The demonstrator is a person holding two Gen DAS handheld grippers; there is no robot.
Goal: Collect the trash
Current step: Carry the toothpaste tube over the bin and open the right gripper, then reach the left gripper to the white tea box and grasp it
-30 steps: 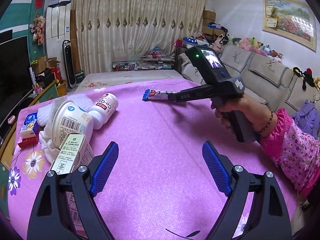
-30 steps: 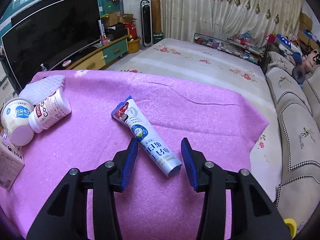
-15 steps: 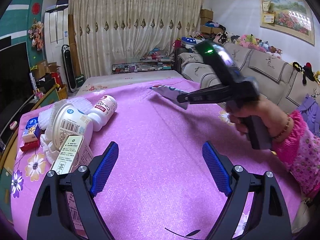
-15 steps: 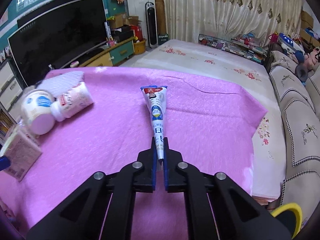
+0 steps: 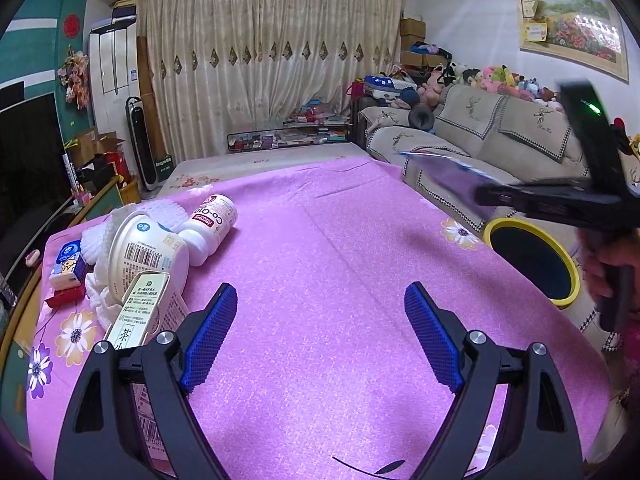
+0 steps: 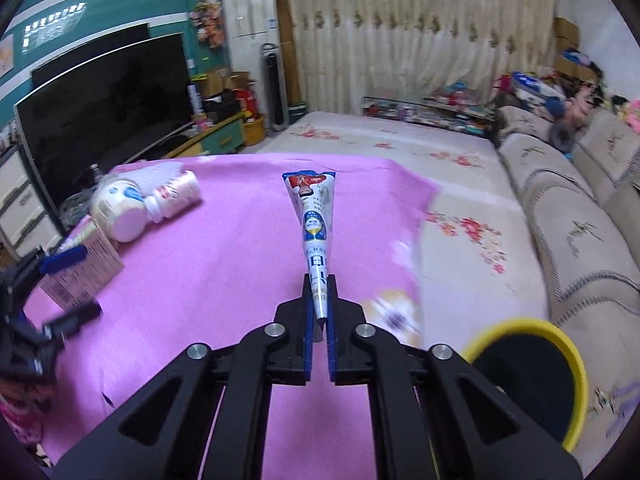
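My right gripper (image 6: pixel 319 312) is shut on the cap end of a white and blue tube (image 6: pixel 314 220) and holds it in the air over the pink table's right edge. The tube also shows blurred in the left wrist view (image 5: pixel 444 178), near a yellow-rimmed bin (image 5: pixel 532 262) that stands beside the table, also in the right wrist view (image 6: pixel 528 372). My left gripper (image 5: pixel 320 340) is open and empty above the pink cloth (image 5: pixel 320 260). On the left lie a white cup (image 5: pixel 146 252), a Co-Q10 bottle (image 5: pixel 212 220) and a tea carton (image 5: pixel 140 312).
A small blue box (image 5: pixel 68 264) and white foam net (image 5: pixel 160 210) lie at the table's left. A beige sofa (image 5: pixel 480 140) runs along the right. A television (image 6: pixel 104 112) stands left, a bed (image 6: pixel 380 148) behind the table.
My right gripper has shut on the tube, lifted it off the cloth and carried it right toward the bin. My left gripper has stayed open in place.
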